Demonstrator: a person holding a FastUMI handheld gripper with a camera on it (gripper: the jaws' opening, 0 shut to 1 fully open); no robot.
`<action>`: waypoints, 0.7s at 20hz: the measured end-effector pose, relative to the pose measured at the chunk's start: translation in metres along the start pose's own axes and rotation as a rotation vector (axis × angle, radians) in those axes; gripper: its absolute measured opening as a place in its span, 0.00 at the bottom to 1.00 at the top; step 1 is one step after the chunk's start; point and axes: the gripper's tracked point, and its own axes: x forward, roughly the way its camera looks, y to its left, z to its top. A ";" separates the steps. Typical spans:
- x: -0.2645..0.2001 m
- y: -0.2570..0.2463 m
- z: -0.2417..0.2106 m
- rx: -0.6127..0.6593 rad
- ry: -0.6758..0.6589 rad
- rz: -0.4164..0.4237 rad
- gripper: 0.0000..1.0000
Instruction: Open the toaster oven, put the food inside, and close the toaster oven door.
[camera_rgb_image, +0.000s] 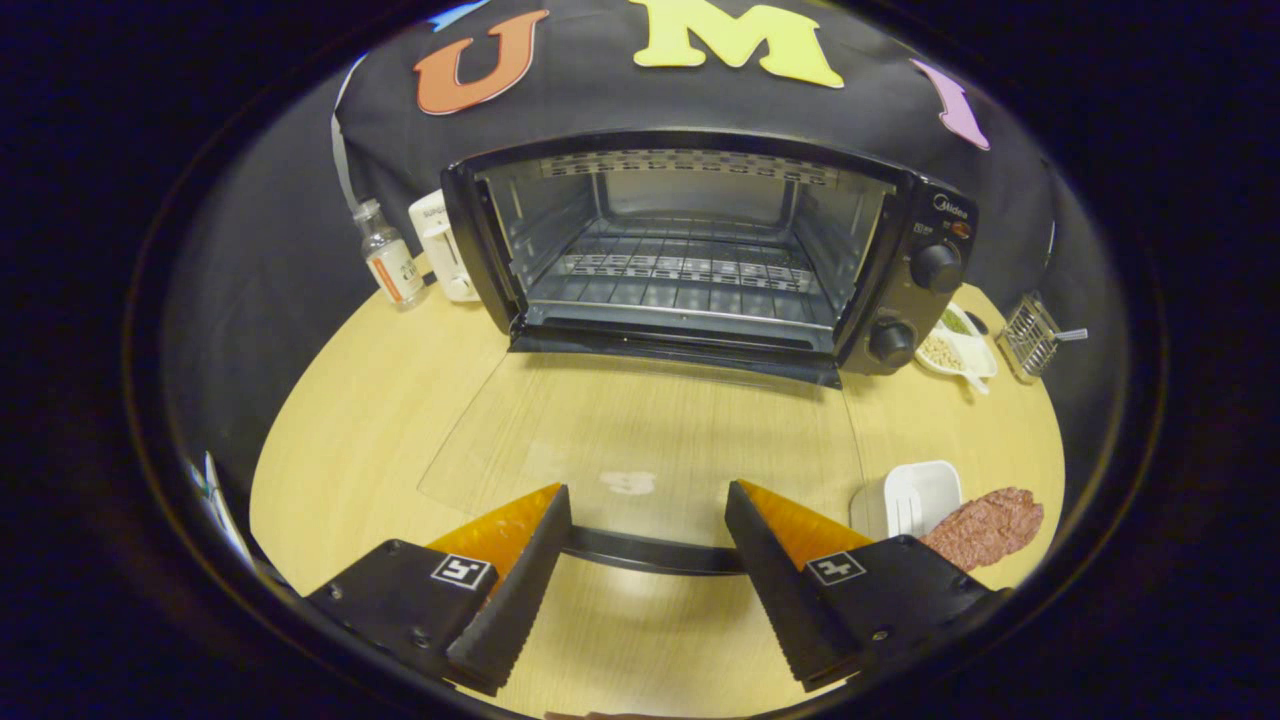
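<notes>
1. Presently, gripper view: the gripper (648, 560) has its fingers spread wide apart, holding nothing; both fingertips (540, 530) sit over the near end of the lowered door.
2. Toaster oven (700, 250): dark casing, standing at the far side of the wooden table (350, 420), its cavity open and facing the fingers.
3. Glass door (640, 440): folded fully down, lying flat toward the gripper; the table grain shows through the pane.
4. Door handle (655, 550): dark bar along the door's near edge, running across the gap between the two fingers; whether either finger touches it cannot be told.
5. Wire rack (680, 270): inside the cavity, bare.
6. Two control knobs (935, 267): on the oven's right panel, one above the other.
7. Food (985, 525): a reddish-brown, meat-like piece on the table just beyond the right finger, well outside the oven.
8. White dish (920, 495): just beside the food, on the door side of it.
9. Small clear bottle (390, 255): left of the oven, near a white appliance (440, 245).
10. Small dish of grains (950, 350): right of the oven.
11. Wire basket (1030, 335): further right, near the table edge.
</notes>
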 end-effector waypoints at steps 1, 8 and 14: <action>-0.003 0.003 -0.002 0.007 0.006 0.024 0.99; -0.047 0.014 -0.015 0.001 0.022 0.119 0.99; -0.093 -0.026 -0.010 -0.029 -0.031 0.105 0.99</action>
